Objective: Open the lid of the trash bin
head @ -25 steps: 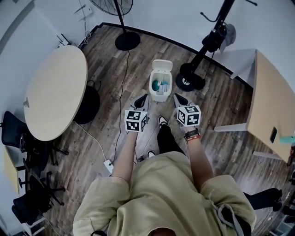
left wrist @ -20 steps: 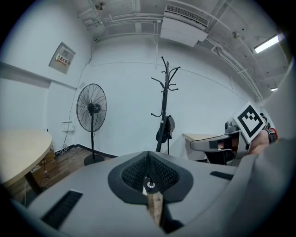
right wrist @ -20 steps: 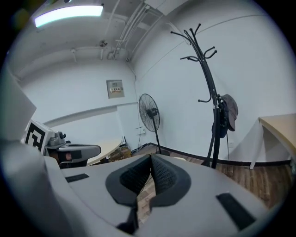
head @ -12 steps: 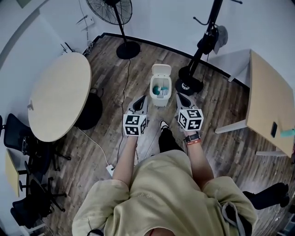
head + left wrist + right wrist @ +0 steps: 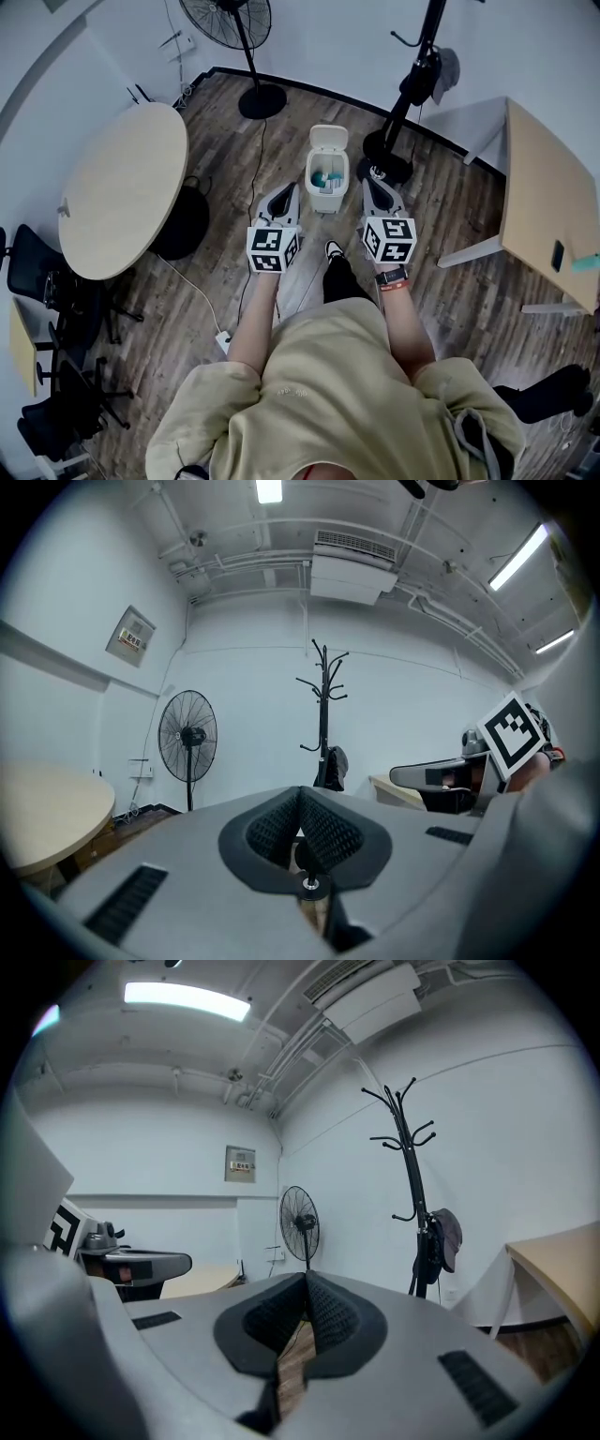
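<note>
The trash bin (image 5: 327,182) stands on the wooden floor (image 5: 225,159) in front of the person, its lid (image 5: 329,138) already tipped up and back, with something teal showing inside. The left gripper (image 5: 284,194) and right gripper (image 5: 371,187) hang just short of the bin, one to each side, both with jaws pressed together on nothing. A fan (image 5: 229,21) and a coat stand (image 5: 412,79) stand beyond the bin.

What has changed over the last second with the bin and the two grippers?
Very little. The view has drawn back a bit, so the trash bin looks smaller. The left gripper and right gripper stay either side of its near end, shut and empty now; nothing was taken hold of or let go. The lid stands open as before.
</note>
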A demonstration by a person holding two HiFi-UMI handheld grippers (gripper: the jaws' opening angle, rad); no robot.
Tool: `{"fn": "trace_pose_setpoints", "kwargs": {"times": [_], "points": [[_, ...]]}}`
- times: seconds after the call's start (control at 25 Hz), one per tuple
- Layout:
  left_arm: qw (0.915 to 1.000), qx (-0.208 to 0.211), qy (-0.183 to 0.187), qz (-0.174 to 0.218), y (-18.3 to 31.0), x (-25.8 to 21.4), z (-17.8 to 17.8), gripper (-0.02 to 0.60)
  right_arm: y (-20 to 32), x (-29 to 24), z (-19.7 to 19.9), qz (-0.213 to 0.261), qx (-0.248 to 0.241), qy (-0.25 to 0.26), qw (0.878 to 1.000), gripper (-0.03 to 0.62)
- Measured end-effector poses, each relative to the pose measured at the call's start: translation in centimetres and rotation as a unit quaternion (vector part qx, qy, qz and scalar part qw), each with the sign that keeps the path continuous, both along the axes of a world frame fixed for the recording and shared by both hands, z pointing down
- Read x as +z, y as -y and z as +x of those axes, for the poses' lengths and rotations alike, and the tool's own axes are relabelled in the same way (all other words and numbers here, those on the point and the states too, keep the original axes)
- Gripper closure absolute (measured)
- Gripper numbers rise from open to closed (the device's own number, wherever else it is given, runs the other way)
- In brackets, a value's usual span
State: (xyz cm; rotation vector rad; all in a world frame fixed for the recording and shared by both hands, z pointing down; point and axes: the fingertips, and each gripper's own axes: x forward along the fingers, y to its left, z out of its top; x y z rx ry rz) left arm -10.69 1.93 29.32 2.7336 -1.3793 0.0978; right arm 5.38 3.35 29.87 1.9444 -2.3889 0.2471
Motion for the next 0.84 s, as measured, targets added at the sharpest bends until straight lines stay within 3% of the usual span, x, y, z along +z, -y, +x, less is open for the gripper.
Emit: {"fn": "trace_pose_setpoints", "kwargs": {"times": [0.52, 0.84], "points": [[0.9996, -0.001, -0.024, -0.010, -0.2, 0.9, -0.4, 0.558, -0.4, 1.3, -0.2, -0.005, 0.004, 0.008, 1.000, 0.591], [0.9974, -0.007, -0.047, -0.054, 5.7, 6.1, 0.0, 0.558, 5.8, 5.5, 0.3, -0.045, -0.015, 0.021, 0.999, 0.591]]}}
